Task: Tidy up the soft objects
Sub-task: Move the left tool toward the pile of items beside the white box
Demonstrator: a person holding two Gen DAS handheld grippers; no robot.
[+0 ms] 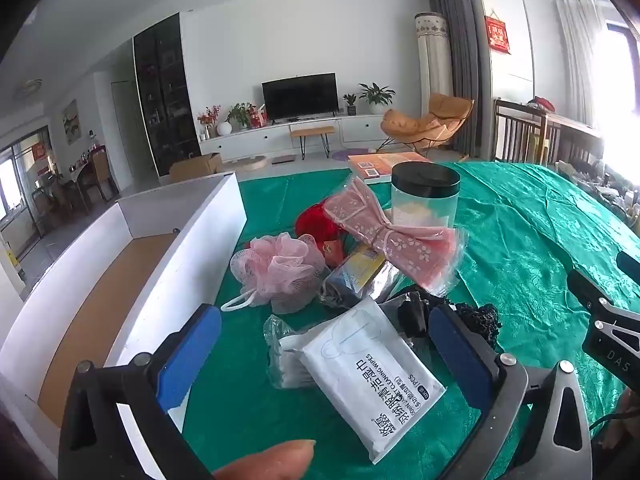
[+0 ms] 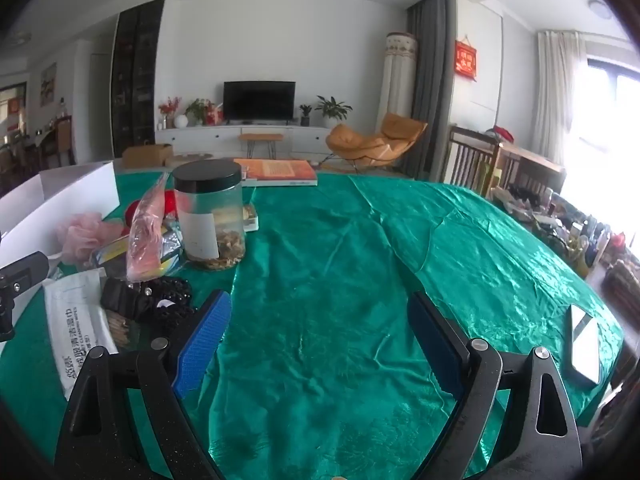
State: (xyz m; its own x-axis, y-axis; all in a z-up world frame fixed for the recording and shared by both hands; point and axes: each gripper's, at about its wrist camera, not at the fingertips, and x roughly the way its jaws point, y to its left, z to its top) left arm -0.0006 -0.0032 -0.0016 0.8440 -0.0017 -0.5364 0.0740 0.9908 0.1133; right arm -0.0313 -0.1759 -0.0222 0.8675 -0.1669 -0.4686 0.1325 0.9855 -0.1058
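Left wrist view, white wipes pack (image 1: 372, 376) flat between wide-open left claw (image 1: 324, 344), right claw (image 2: 320, 340) gaping, empty.

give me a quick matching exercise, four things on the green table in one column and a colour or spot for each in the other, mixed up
Things:
1. bath pouf
2. wipes pack
3. jar
4. open box

Colour or spot:
A. clear, with a black lid
B. white walls, at the left edge of the pile
C. pink mesh, with a white cord loop
D. white, lying between the left gripper's open blue fingers

Pairs: 1-C, 2-D, 3-A, 4-B
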